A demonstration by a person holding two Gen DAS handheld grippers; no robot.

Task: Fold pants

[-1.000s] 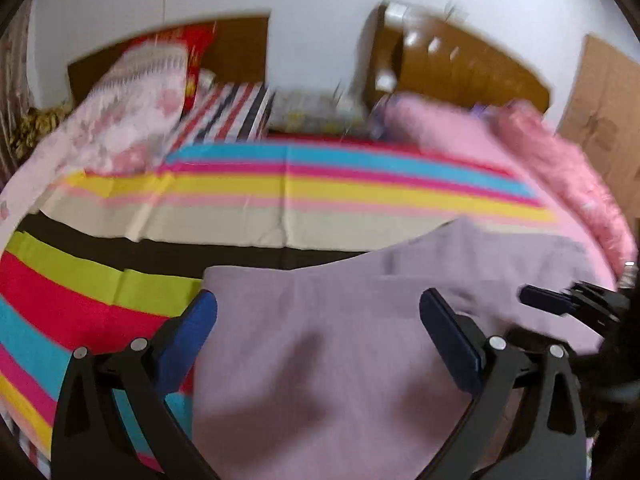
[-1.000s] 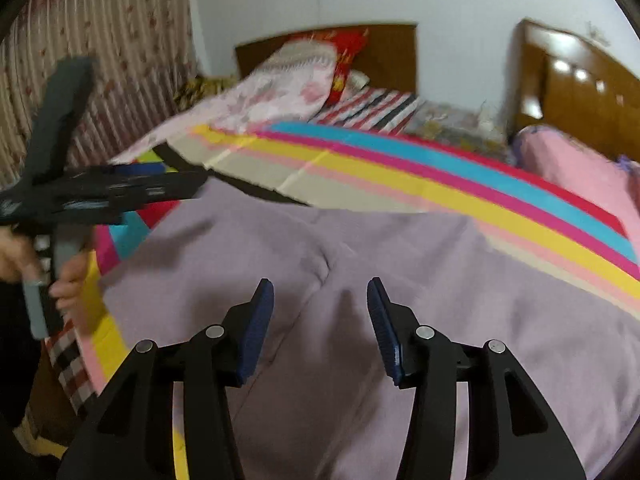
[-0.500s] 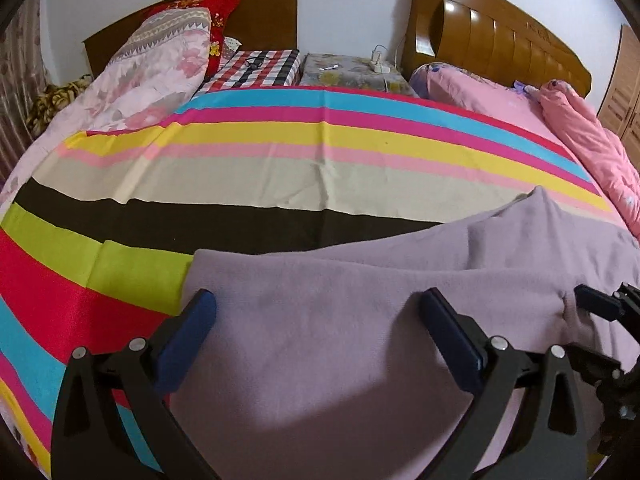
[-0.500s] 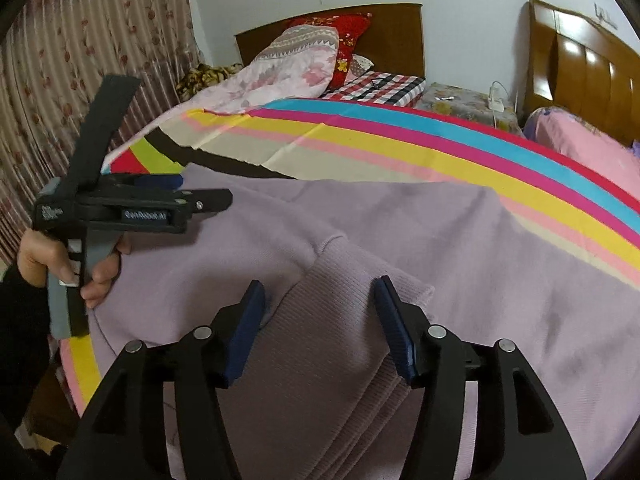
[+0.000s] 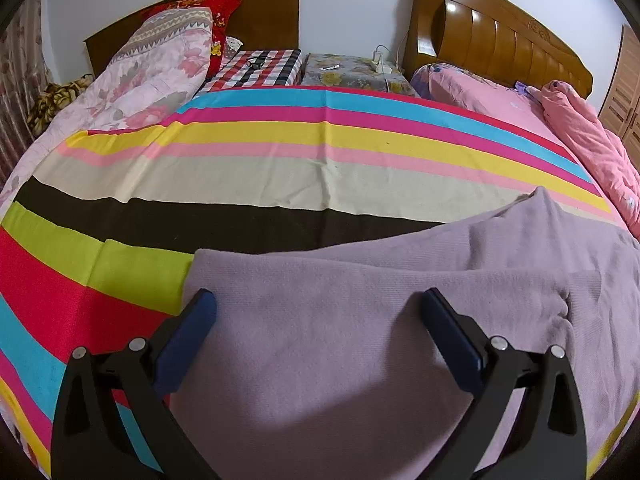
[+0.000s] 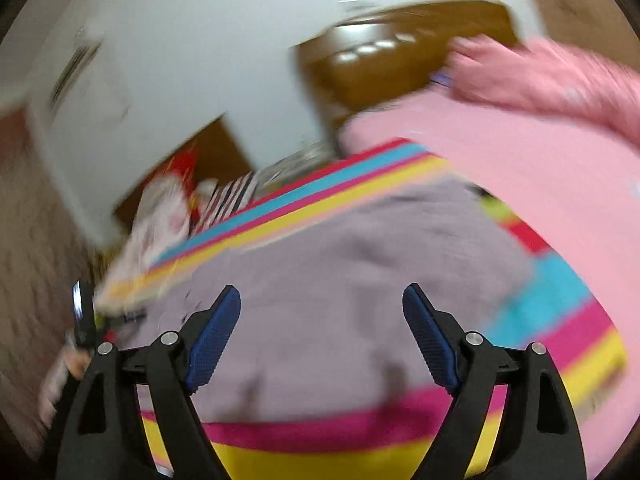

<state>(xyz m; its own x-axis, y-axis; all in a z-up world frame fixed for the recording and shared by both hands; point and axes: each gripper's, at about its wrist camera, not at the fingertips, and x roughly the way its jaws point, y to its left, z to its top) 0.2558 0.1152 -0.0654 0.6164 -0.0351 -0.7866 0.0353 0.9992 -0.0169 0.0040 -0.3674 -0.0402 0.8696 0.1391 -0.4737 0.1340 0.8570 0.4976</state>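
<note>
The lilac pants [image 5: 360, 320] lie flat on the near right part of the striped bed [image 5: 280, 184]. The left tongs [image 5: 320, 320] stand spread wide above them, gripping nothing. The right tongs [image 6: 322, 320] have just been opening in a blurred view, with nothing between them.

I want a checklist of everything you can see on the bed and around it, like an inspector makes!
Surface: striped bedspread, laid flat over the bed.
Job's things: lilac pants, lying on the near part of the bedspread, one layer overlapping another on the right.
Clutter: floral quilt, red pillow, checked cushion, pink duvet.
Grippers: left gripper open above the pants, nothing between its jaws; right gripper open, its jaws have just been opening, nothing between them, its view blurred.
Cables: white cable and plug strip on the bedside stand.
Surroundings: two wooden headboards, white wall, curtain at left.
</note>
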